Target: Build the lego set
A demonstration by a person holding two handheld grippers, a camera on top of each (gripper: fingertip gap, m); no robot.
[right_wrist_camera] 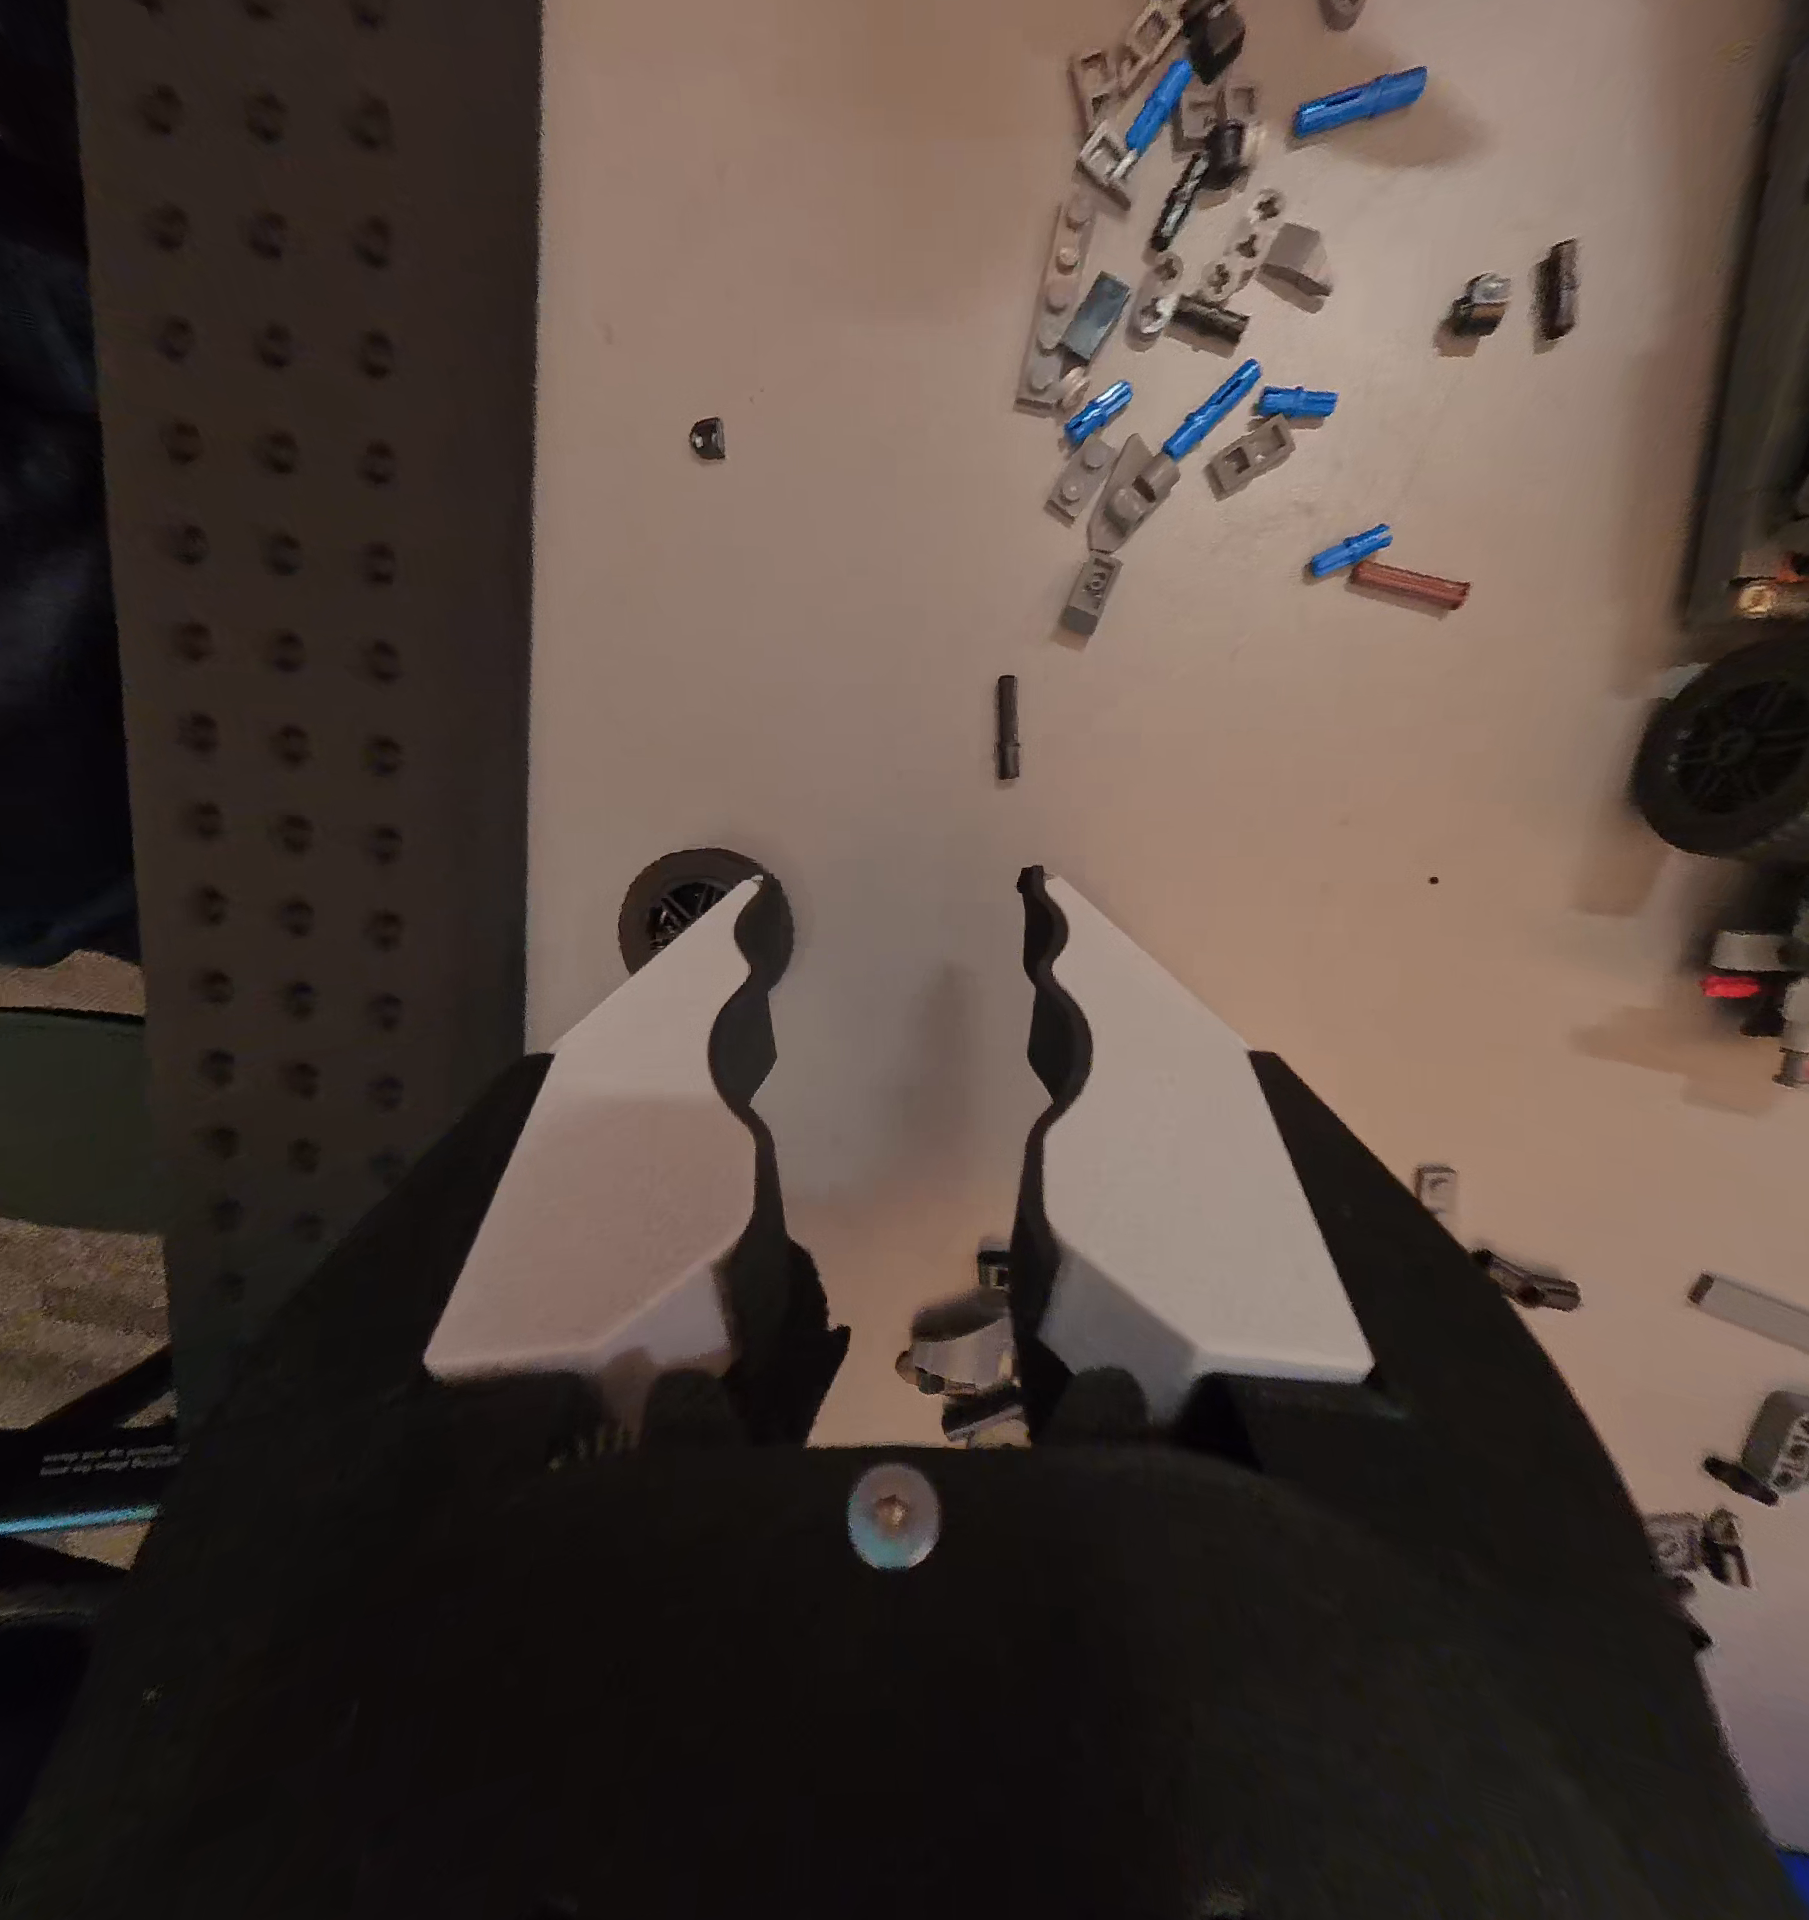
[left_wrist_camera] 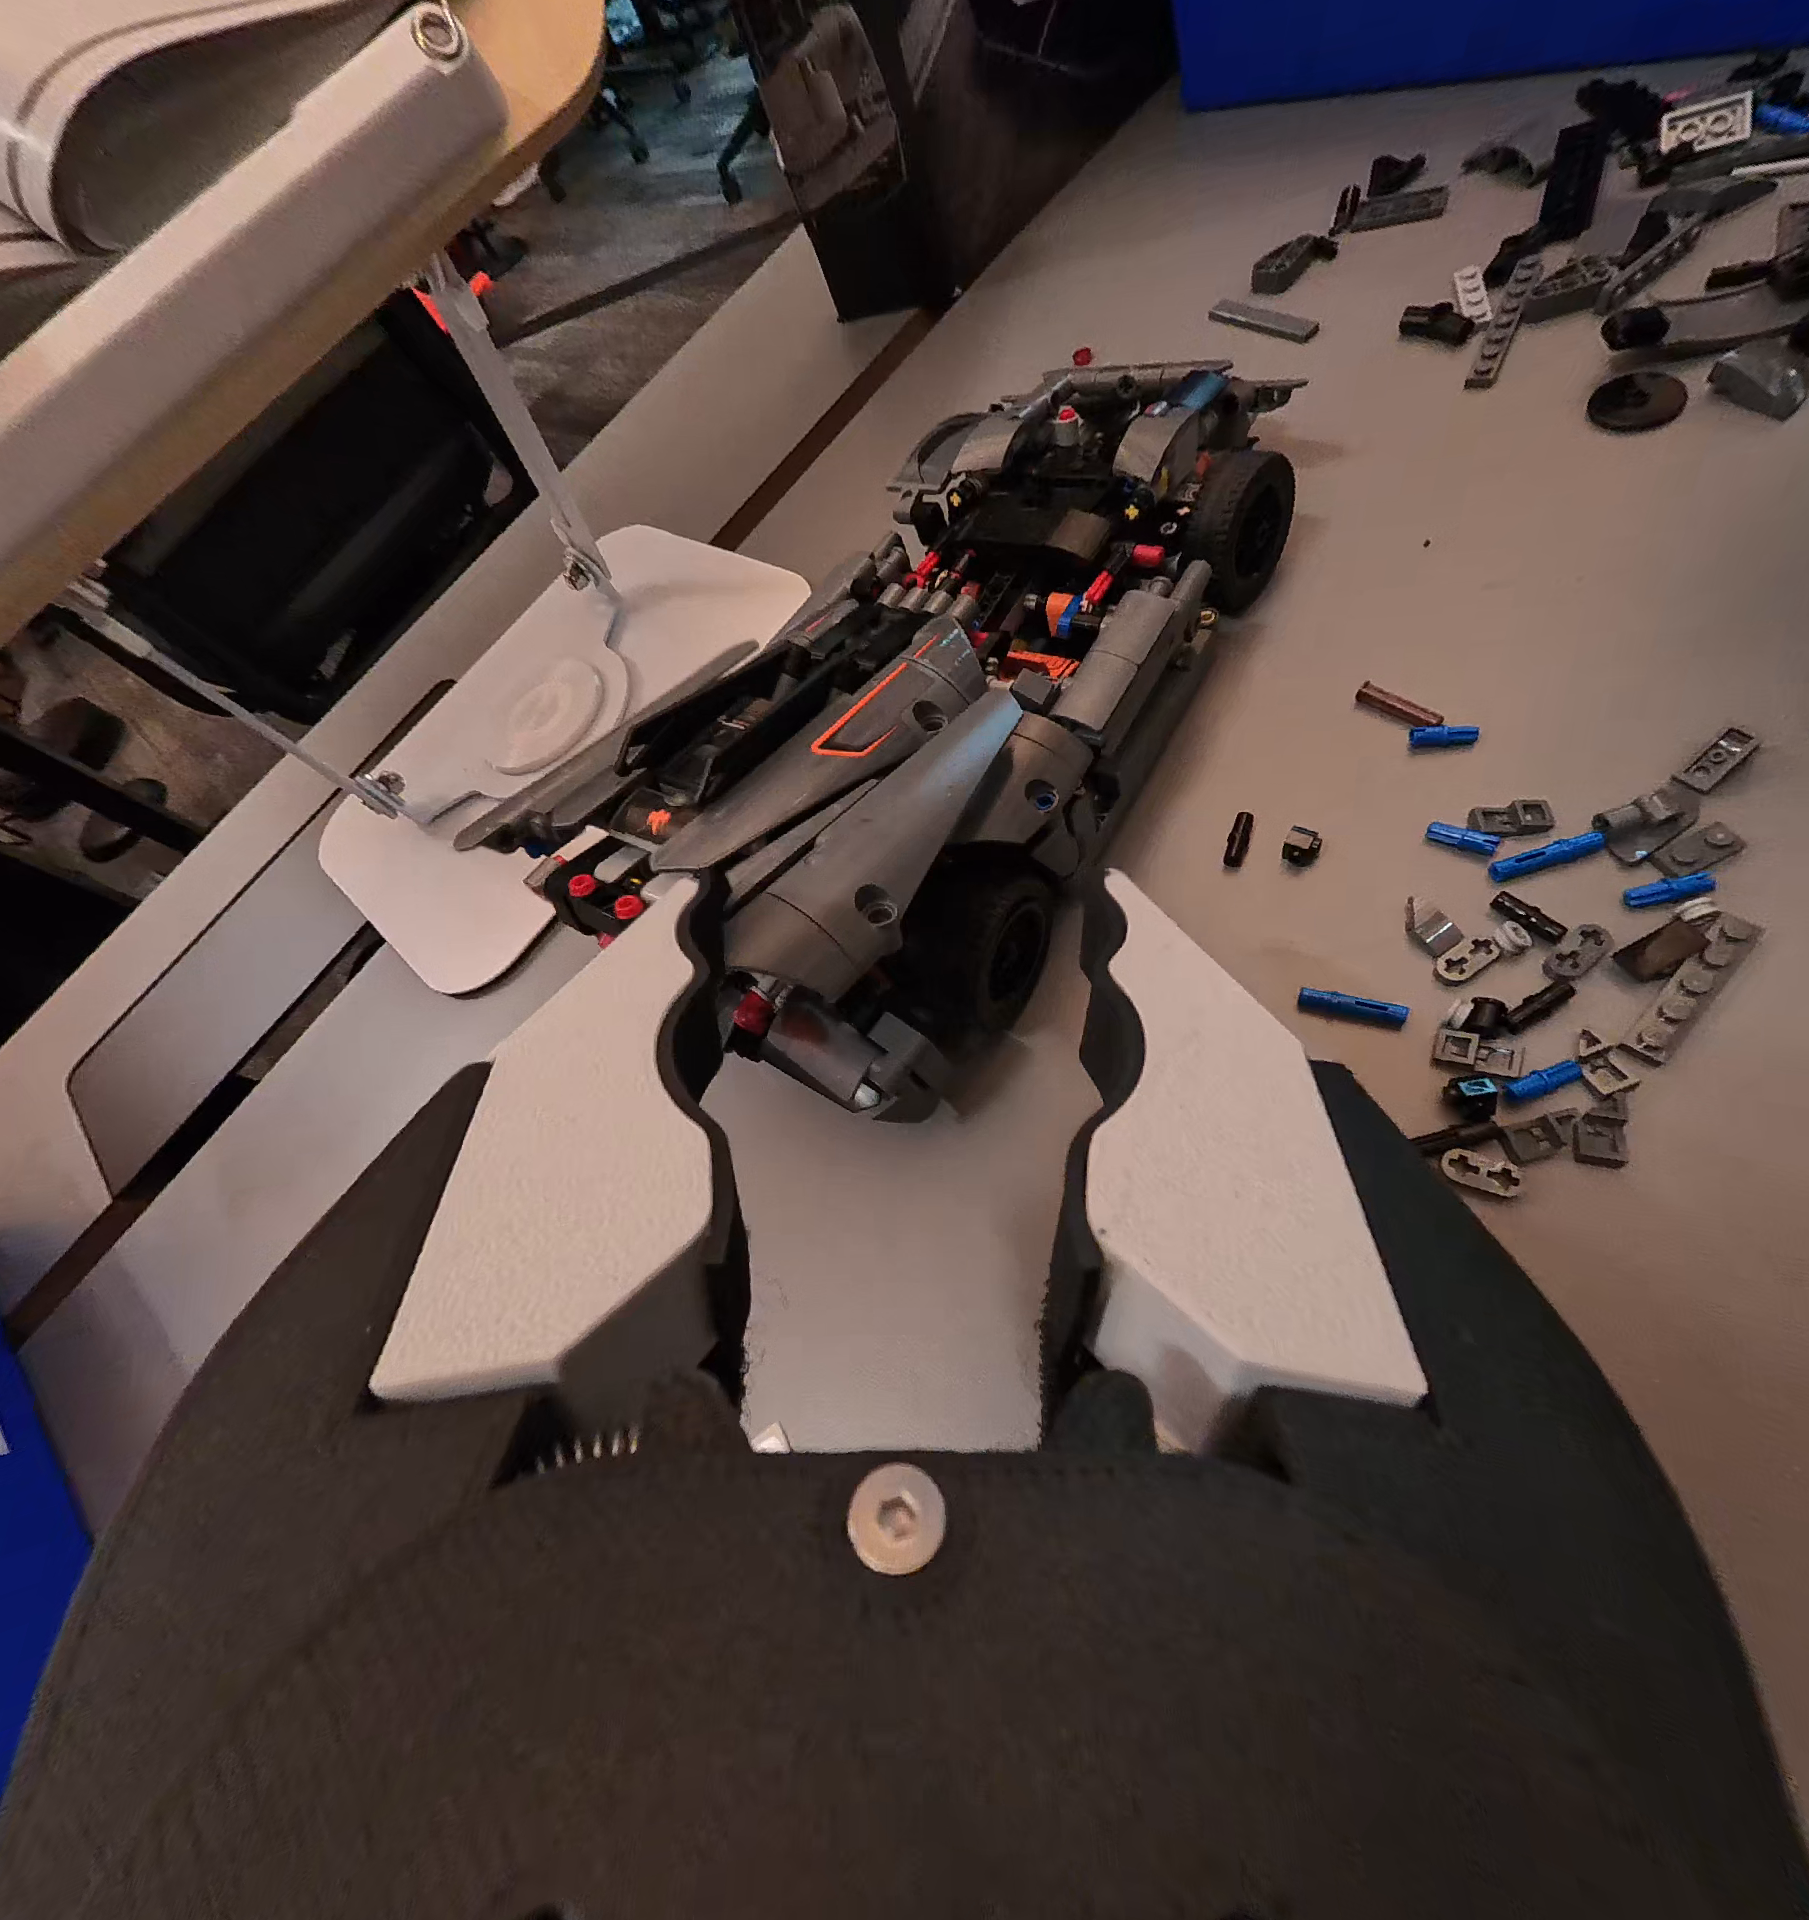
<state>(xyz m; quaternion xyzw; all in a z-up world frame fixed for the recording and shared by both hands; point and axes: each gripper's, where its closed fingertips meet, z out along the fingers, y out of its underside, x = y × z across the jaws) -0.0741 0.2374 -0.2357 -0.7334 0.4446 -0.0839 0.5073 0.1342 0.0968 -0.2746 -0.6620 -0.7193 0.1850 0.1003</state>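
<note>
Lego car [left_wrist_camera: 993, 686], part-built in dark grey and black with orange and red bits, sits on the pale desk [left_wrist_camera: 1502, 1455] right ahead of your left hand-held gripper [left_wrist_camera: 900, 914], nose toward you. Your left jaws are spread wide with nothing between them, and the car's front corner and front wheel [left_wrist_camera: 1004, 945] show in the gap between the tips. A white stand base [left_wrist_camera: 526, 727] lies just beside the car on its far side. Off to the right, loose pieces [left_wrist_camera: 1565, 935] are scattered: blue pins, grey plates, black connectors. Over on your right hand-held gripper [right_wrist_camera: 889, 883], the jaws are also wide apart and empty, hanging over bare desk. A loose black wheel [right_wrist_camera: 671, 904] peeks out behind the left fingertip, and a black pin [right_wrist_camera: 1006, 727] lies just beyond the tips. The car's rear wheel [right_wrist_camera: 1752, 743] shows at the right edge.
</note>
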